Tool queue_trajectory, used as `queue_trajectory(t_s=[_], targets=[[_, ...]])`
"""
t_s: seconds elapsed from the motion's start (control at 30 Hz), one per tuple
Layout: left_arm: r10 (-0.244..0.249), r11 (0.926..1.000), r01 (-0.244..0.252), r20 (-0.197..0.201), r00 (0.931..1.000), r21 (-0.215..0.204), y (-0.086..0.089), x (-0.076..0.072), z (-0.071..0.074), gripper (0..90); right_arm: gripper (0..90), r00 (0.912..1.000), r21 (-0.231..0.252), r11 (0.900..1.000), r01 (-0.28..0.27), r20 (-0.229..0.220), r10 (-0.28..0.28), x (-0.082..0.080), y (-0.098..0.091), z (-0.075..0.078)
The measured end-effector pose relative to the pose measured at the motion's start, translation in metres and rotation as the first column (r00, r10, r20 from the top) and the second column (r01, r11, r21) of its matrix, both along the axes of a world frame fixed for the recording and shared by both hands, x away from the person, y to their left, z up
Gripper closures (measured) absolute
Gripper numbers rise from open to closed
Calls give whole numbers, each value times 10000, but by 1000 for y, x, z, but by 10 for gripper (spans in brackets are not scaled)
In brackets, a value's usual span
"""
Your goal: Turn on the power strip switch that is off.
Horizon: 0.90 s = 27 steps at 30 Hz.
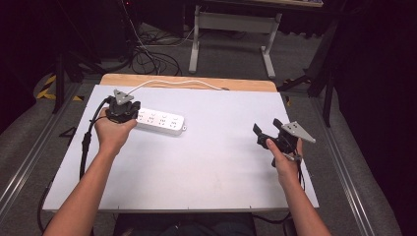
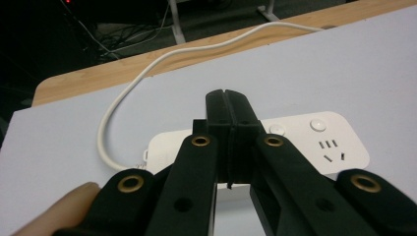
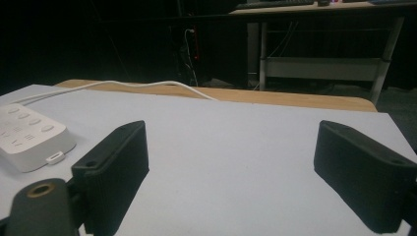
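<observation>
A white power strip (image 1: 161, 122) lies on the left part of the white tabletop, and its white cable (image 1: 172, 82) runs off over the far edge. My left gripper (image 1: 124, 112) hovers over the strip's left end. In the left gripper view its jaws are pressed together at the left gripper's tips (image 2: 227, 105), nothing between them, with the power strip (image 2: 314, 142) and the looping cable (image 2: 147, 73) beneath and beyond. My right gripper (image 1: 267, 129) is held above the table's right side, far from the strip. The right gripper (image 3: 231, 162) is wide open and empty; the power strip's end (image 3: 29, 137) sits at far left.
The white tabletop (image 1: 221, 162) lies on a wooden board whose far edge (image 1: 196, 82) shows. Beyond it a desk frame (image 1: 231, 29) stands on the floor among loose cables (image 1: 147, 54). Metal rails run along both sides of the table.
</observation>
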State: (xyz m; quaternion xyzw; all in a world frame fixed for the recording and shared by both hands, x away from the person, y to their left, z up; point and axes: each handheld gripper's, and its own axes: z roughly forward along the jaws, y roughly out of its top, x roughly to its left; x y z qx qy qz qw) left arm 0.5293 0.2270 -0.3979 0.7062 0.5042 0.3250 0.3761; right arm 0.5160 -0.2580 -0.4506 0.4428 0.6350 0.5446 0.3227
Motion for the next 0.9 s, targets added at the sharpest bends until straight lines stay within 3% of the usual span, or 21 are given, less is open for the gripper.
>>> queue_trajectory(t_s=[0.6, 0.7, 0.9], targets=[[-646, 9958, 709, -1023, 9927, 582, -41, 39, -9, 900, 140, 10000, 15, 10000, 56, -50, -56, 1, -2, 0], [-631, 9941, 753, -1483, 9869, 778, -49, 50, -19, 900, 144, 10000, 24, 10000, 27, -50, -27, 2, -1, 0], [-631, 9913, 843, -1967, 9784, 1012, -57, 63, -29, 900, 143, 9999, 28, 10000, -36, -126, 36, 2, -1, -1]])
